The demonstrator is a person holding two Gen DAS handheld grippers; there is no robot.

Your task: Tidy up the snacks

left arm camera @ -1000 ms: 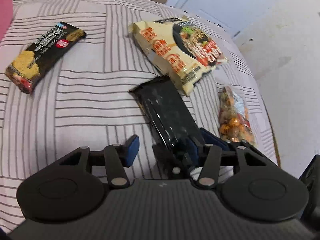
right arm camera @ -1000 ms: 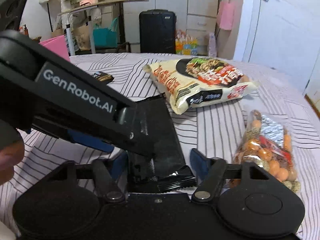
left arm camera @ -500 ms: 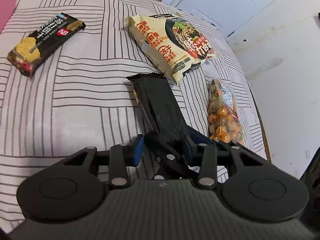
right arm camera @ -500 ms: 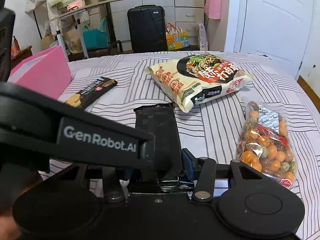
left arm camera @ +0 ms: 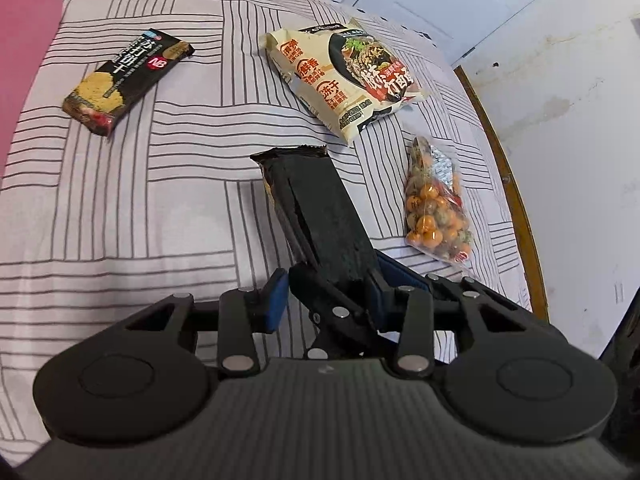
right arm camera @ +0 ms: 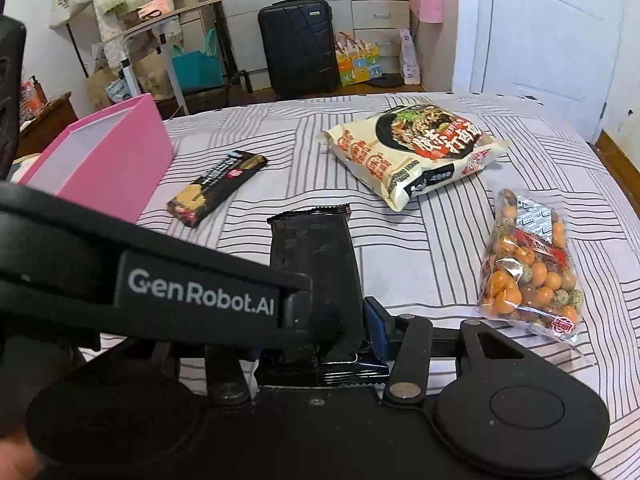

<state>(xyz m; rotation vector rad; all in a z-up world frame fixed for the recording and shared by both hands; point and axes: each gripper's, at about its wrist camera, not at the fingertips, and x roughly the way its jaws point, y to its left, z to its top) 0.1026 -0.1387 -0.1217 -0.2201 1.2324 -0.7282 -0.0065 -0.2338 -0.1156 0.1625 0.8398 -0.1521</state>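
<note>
A long black snack packet (left arm camera: 316,208) juts forward over the striped bed cover (left arm camera: 140,208), and both grippers hold its near end. My left gripper (left arm camera: 326,296) is shut on it, with one finger of the right gripper squeezed in beside the packet. In the right wrist view my right gripper (right arm camera: 316,336) is shut on the same packet (right arm camera: 316,264). Its right blue pad presses the packet's side. One of the left gripper's fingers (right arm camera: 200,292) crosses from the left and hides the other pad.
On the cover lie a black cracker packet (right arm camera: 218,188), a cream noodle bag (right arm camera: 416,152) and a clear bag of coated nuts (right arm camera: 528,264). A pink open box (right arm camera: 104,160) stands at the left. The bed's wooden edge (left arm camera: 508,184) runs along the right.
Both grippers have closed on the black packet's near end and risen with it. The bed and the other snacks now look farther off.
</note>
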